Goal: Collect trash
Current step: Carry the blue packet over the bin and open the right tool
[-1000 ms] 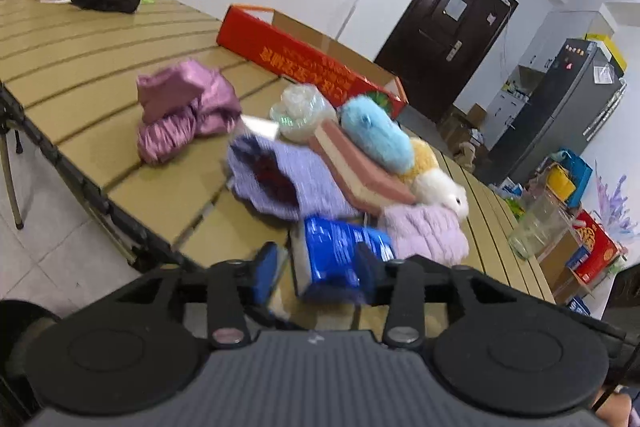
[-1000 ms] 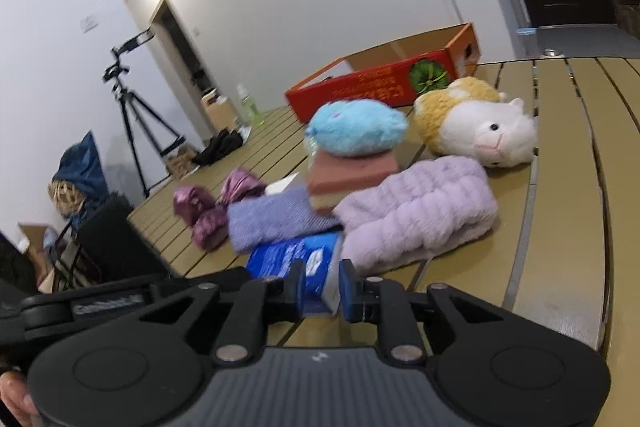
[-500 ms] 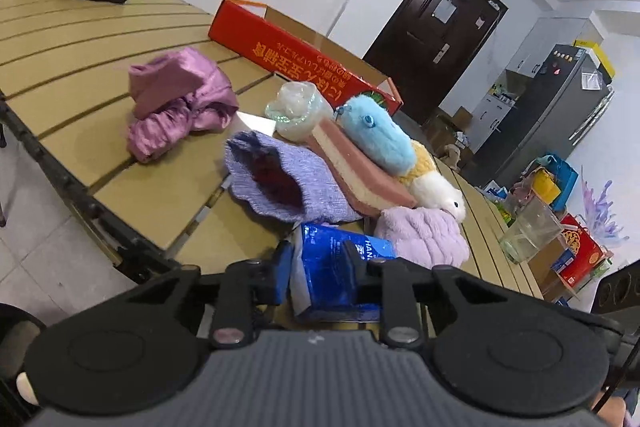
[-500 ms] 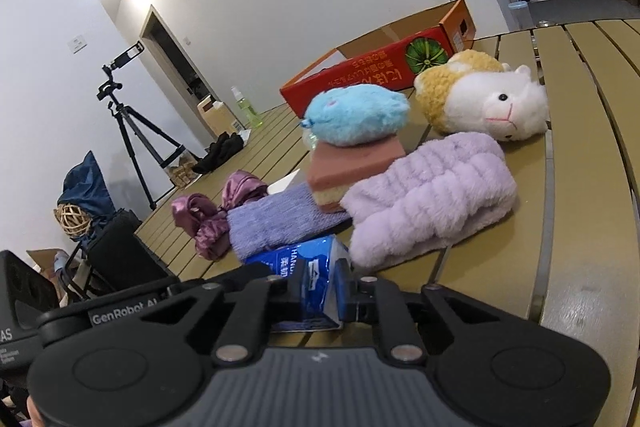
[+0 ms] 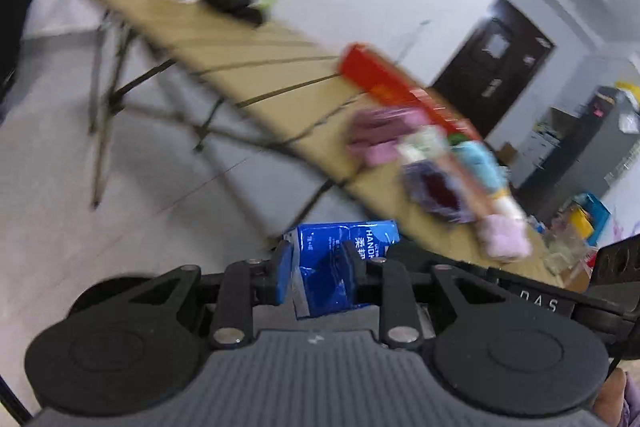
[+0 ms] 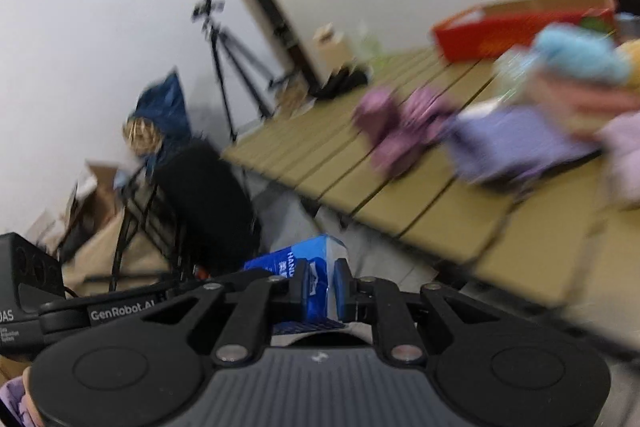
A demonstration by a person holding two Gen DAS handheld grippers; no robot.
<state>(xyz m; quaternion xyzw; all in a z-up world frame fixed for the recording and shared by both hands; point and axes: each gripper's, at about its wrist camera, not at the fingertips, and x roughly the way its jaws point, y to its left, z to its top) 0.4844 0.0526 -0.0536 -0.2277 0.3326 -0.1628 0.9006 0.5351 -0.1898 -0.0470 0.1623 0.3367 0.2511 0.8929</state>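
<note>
A blue tissue packet (image 5: 336, 239) with white lettering hangs in the air beside the slatted wooden table (image 5: 248, 67), over the grey floor. My left gripper (image 5: 317, 265) is shut on one end of it, blue pads pressed to both sides. My right gripper (image 6: 322, 285) is shut on the packet's (image 6: 308, 253) other end, pinching a thin edge. In the left wrist view the right gripper's black body shows at the right edge. Both views are blurred by motion.
On the table (image 6: 440, 203) lie pink and purple cloths (image 6: 404, 123), plush toys (image 6: 576, 59) and a red cardboard box (image 6: 516, 27). A black bin-like shape (image 6: 208, 195) stands on the floor left of the table, a tripod (image 6: 228, 59) behind it. Table legs (image 5: 108, 115) cross the floor.
Both grippers have carried the blue packet off the table, left past its edge and slightly down over the floor. The left jaws narrowed onto the packet. The table's objects stayed put.
</note>
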